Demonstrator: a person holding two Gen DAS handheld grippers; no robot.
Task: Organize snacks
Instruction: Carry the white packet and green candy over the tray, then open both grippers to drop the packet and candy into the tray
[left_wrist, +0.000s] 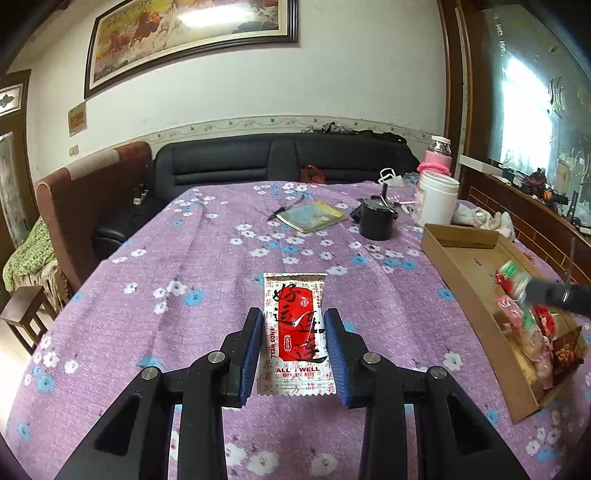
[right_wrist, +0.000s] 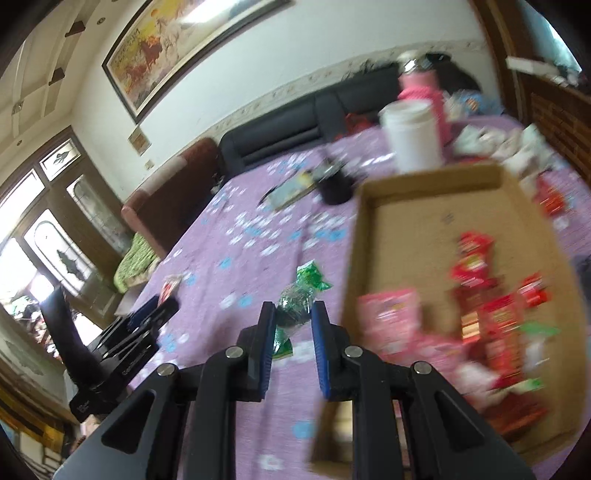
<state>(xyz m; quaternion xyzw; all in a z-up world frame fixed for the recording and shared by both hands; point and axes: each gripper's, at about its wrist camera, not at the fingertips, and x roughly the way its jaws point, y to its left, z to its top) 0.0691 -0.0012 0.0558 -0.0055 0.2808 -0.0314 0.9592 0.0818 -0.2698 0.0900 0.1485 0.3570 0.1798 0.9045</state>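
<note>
Blurred green candy (right_wrist: 295, 308), grip unclear

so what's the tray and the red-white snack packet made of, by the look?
Tray: plain brown cardboard, matte, with folded walls. Red-white snack packet: printed plastic film or foil laminate, probably; glossy, with crimped serrated ends. Can't tell which.

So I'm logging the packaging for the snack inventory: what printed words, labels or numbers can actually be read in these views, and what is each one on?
"ALL WELL": on the red-and-white snack packet held in the left claw.
"ENDS WELL": same packet, running sideways along its left edge.
Large black Chinese brush characters: same packet, not surely readable.
Snacks in the cardboard box: print too blurred.
Green candy in the right claw: no readable text.
Small wall plaque: too small.
</note>
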